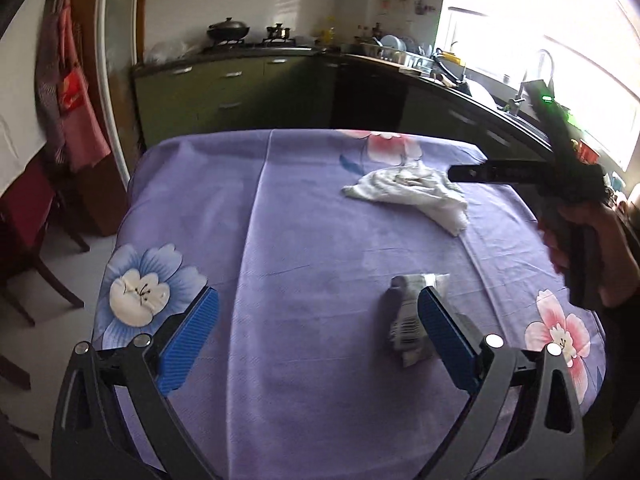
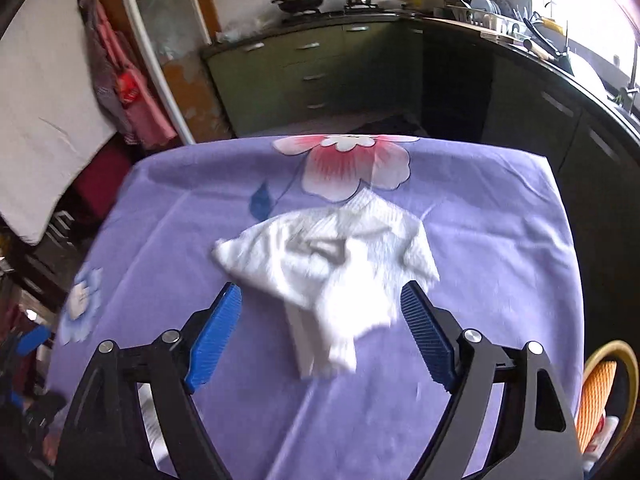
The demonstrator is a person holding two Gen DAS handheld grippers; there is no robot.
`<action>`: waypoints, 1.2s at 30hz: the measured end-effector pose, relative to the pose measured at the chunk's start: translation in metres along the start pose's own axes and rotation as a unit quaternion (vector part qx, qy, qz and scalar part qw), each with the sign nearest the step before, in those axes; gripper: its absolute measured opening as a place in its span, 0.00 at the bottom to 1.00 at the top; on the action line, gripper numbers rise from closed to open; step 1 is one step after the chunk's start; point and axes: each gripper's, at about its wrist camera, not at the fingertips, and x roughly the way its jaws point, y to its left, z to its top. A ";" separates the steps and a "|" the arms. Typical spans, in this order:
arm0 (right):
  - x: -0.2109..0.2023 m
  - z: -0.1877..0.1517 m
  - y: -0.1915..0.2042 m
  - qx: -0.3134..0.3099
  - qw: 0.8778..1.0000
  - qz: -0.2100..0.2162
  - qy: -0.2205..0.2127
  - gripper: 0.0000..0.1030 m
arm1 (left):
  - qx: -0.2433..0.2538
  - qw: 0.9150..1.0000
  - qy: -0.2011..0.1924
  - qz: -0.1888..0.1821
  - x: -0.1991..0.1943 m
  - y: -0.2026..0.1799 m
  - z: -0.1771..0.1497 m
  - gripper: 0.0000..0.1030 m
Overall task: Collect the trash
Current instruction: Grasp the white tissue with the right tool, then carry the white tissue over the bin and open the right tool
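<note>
Tabletop [image 1: 304, 216] covered by a purple cloth printed with pink and blue flowers, seen from two cameras that each look out along a hand-held tool.

In the left view, the left tool [image 1: 318, 330] hangs above the near part of the cloth with its blue ribbed pads spread wide and nothing between them. A small crumpled wrapper [image 1: 408, 320], silvery grey with a barcode, lies on the cloth at about 3 o'clock from the middle of the tool, just beside the right-hand pad and partly hidden by it. Whether the pad touches it cannot be told. Farther off, at about 1 o'clock, a crumpled white paper towel [image 1: 412, 192] lies near a pink flower print. The right tool [image 1: 472, 173] shows from the side at 2 o'clock, black, held in a hand [image 1: 584, 248] at the right edge, its tip over the far end of the towel.

In the right view, the right tool [image 2: 322, 330] is also spread wide and holds nothing. The paper towel [image 2: 332, 264] lies straight ahead at 12 o'clock, its near edge reaching down between the two blue pads; it is blurred. At 4 o'clock, beyond the edge of the cloth, part of a yellow-rimmed bin [image 2: 612, 384] shows, with an orange mesh inside.

Behind the tabletop, at 12 o'clock in both views, run green kitchen cabinets [image 1: 240, 92].
</note>
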 end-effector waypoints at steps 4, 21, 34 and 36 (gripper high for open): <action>0.034 0.011 0.005 0.002 0.999 -0.025 0.036 0.79 | -0.001 1.000 0.005 -0.004 0.003 0.002 -0.003 0.92; 0.056 -0.005 0.013 -0.026 0.996 -0.045 0.071 0.15 | 0.002 1.000 0.014 -0.020 0.006 -0.001 -0.005 0.92; -0.006 0.001 0.014 -0.020 1.000 -0.011 0.016 0.05 | 0.003 1.000 0.012 -0.021 0.001 -0.002 -0.006 0.92; -0.025 0.001 0.014 -0.018 1.000 -0.005 0.000 0.05 | 0.005 1.000 0.011 -0.021 -0.001 -0.004 -0.006 0.92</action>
